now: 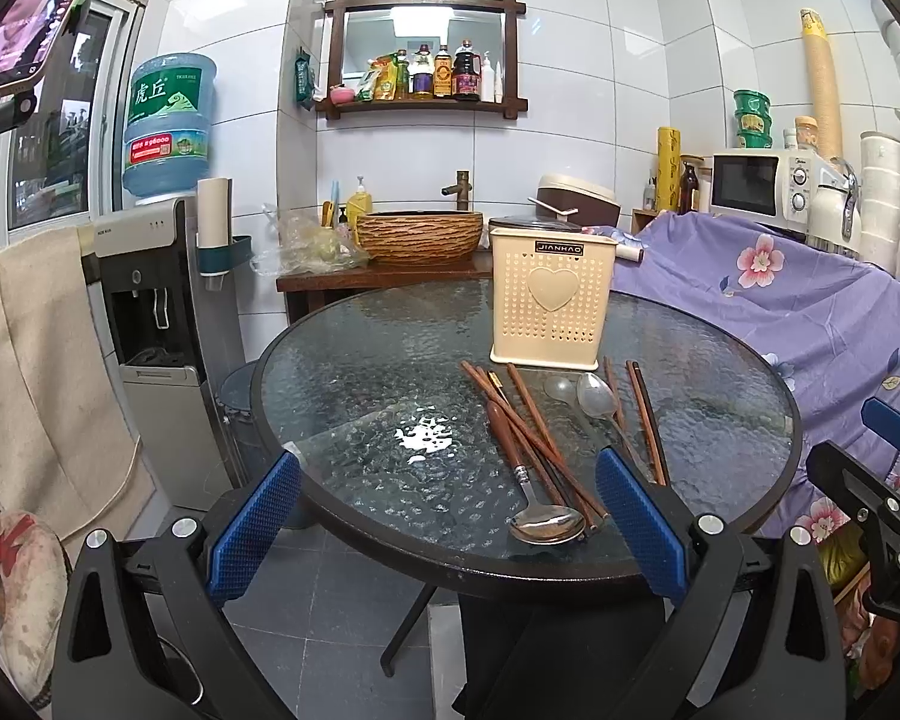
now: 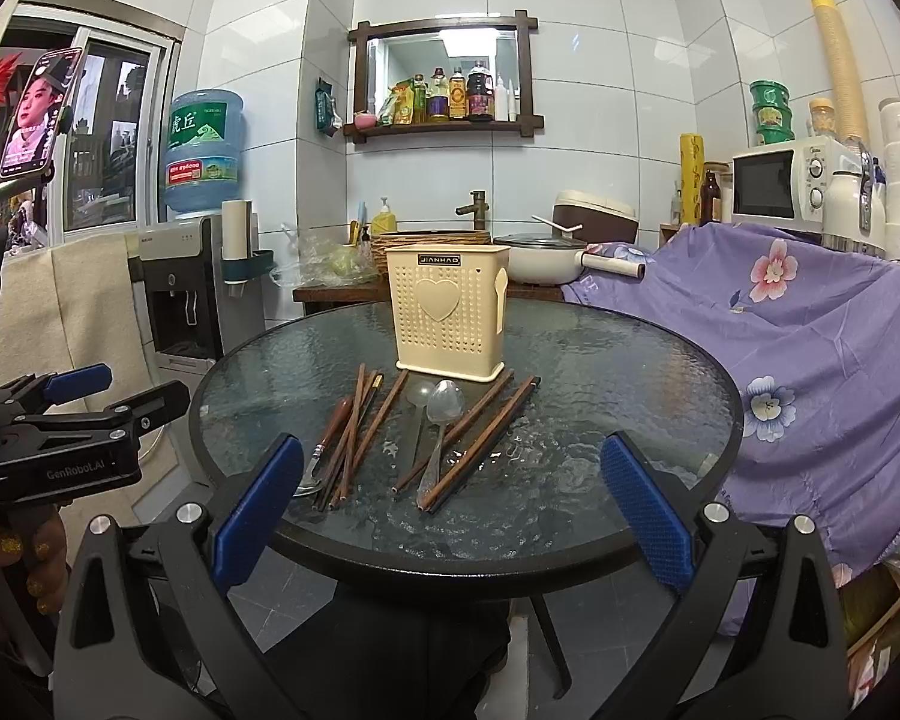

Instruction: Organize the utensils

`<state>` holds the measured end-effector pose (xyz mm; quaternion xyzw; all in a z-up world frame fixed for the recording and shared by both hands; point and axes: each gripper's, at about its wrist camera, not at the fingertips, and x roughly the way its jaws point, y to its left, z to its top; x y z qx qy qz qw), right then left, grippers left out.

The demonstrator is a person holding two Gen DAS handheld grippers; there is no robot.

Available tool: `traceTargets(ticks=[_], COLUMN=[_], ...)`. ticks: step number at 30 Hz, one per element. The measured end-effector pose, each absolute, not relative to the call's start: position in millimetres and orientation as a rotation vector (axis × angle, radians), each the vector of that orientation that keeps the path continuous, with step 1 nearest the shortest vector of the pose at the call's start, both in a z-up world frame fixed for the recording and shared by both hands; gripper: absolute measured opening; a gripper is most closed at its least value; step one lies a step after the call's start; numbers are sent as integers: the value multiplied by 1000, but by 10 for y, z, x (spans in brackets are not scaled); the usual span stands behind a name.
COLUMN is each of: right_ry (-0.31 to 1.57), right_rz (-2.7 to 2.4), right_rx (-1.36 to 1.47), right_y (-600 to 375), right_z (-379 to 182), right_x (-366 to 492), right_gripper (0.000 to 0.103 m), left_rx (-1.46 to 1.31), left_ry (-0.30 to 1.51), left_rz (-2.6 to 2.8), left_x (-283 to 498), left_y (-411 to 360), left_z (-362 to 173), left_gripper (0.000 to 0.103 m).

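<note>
The utensils lie loose on the round glass table (image 1: 342, 372), in front of the cream holder (image 1: 553, 300), which stands upright toward the table's far side. There are two clusters. The left one is a bundle of chopsticks (image 1: 531, 438) with a wooden-handled spoon (image 1: 537, 492) whose bowl points at the near rim. The right one holds a metal spoon (image 2: 441, 426), a clear spoon (image 2: 419, 414) just beside it, and a few more chopsticks (image 2: 480, 438).

All long axes run roughly from the near rim toward the holder, fanning slightly, so each piece points more or less along the grippers' line of sight. A pinch would therefore have to come across the shaft, not along it.

The left gripper (image 1: 450, 528) hangs at the near rim, fingers spread wide with nothing between them. The wooden-handled spoon's bowl lies just ahead of it, near its right finger (image 1: 642, 528), so the left cluster is this hand's nearer target.

The right gripper (image 2: 450, 516) is likewise fully spread and empty at the near rim. The metal spoon's handle and the right chopsticks' near ends lie just ahead, between the lines of its fingers, slightly left of centre. That cluster looks closer to the right hand.

The holder sits beyond both clusters, nearly straight ahead of either gripper, so a picked piece would likely travel forward and upward, then drop in end-first.
</note>
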<state>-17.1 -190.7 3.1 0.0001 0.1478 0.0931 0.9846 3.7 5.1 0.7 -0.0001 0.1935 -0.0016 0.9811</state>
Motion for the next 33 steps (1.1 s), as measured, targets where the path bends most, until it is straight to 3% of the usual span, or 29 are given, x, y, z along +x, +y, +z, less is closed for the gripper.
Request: traceTargets(ticks=[33], right_ry=[305], right_rz=[190], right_rx=[5], right_y=[-1913], right_z=[22], right_x=[-173], right_gripper=[98], left_rx=[-2], left_ry=[394], left_rz=[-1], left_x=[41], left_y=[81], left_z=[-38], left_gripper=[97])
